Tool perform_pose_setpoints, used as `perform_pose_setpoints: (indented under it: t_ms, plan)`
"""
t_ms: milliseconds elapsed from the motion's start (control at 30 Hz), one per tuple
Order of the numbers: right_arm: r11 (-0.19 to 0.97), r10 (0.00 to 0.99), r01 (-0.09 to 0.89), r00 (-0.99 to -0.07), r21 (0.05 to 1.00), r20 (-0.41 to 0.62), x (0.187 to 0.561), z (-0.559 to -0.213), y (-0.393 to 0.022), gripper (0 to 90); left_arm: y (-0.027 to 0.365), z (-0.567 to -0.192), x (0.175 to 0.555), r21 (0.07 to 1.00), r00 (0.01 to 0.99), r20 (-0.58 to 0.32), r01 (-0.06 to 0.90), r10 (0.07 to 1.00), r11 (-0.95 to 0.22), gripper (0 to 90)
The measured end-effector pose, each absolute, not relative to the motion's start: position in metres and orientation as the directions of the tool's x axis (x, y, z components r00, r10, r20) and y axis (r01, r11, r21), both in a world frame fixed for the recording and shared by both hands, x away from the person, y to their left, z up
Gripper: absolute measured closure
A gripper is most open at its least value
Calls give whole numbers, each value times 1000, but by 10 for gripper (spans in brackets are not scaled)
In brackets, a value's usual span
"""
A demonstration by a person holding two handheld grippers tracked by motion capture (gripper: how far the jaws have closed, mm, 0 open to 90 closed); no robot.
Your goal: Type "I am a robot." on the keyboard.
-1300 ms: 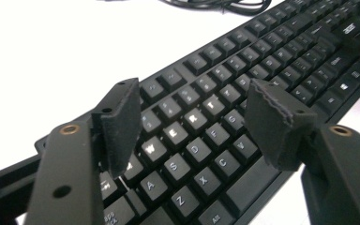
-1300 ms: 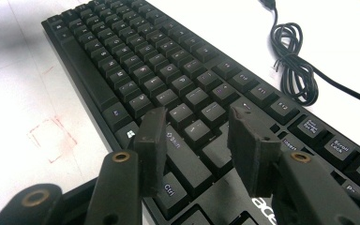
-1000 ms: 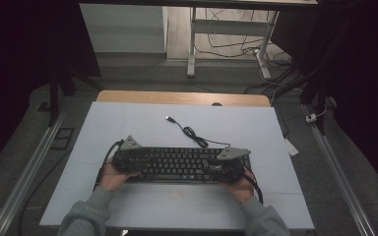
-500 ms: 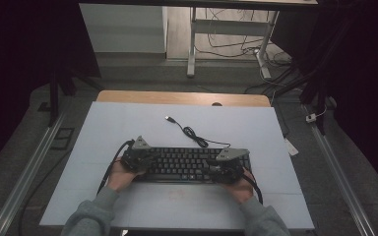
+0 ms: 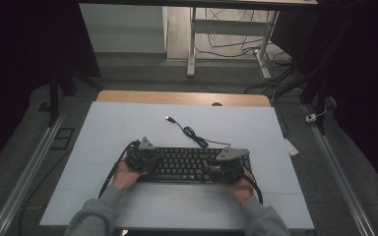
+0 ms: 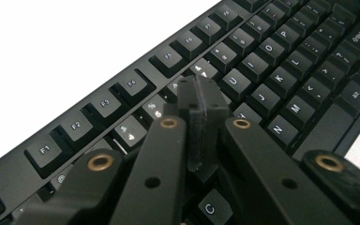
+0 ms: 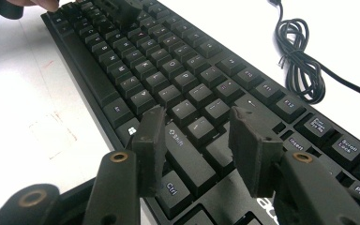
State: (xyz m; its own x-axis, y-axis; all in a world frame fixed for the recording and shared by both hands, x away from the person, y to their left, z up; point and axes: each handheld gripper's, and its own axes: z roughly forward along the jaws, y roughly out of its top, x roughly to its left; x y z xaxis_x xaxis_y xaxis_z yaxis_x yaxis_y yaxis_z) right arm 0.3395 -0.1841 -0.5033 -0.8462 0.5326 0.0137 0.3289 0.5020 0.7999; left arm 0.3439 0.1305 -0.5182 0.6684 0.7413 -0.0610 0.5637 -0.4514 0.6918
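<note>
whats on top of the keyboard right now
Both grippers sit over the keyboard: the left gripper, jaws closed, above its left keys, the right gripper, jaws apart, near Shift. Keys directly beneath them are hidden.

Grey long sleeves [image 5: 96, 216] on both forearms. Left gripper [image 6: 204, 110]: black jaws, pads pressed flat together, brass-ringed screw holes along the arms, small plain holes below. Right gripper [image 7: 199, 140]: same black arms, brass rings at 7 and 4 o'clock, rough dark pads. Grey three-cornered plate [image 5: 232, 154] on top of each, black cable [image 5: 109, 173] trailing behind.
</note>
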Motion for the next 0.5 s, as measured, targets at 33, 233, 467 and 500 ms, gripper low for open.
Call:
perform_pose_setpoints:
  t_ms: [33, 233, 467, 500]
  plan:
    - [503, 533, 328, -846, 799, 12, 339, -503, -184, 565, 130, -519, 344, 691, 667, -60, 565, 743, -451, 884]
    - [503, 534, 330, -845, 799, 14, 340, -503, -184, 564, 130, -520, 345, 691, 665, -64, 568, 744, -447, 884]
    - [499, 535, 329, -845, 801, 13, 340, -503, -184, 564, 130, -518, 343, 702, 666, -63, 559, 744, -441, 884]
    - [499, 536, 329, -844, 802, 13, 340, -503, -185, 564, 131, -515, 342, 713, 664, -66, 553, 745, -430, 884]
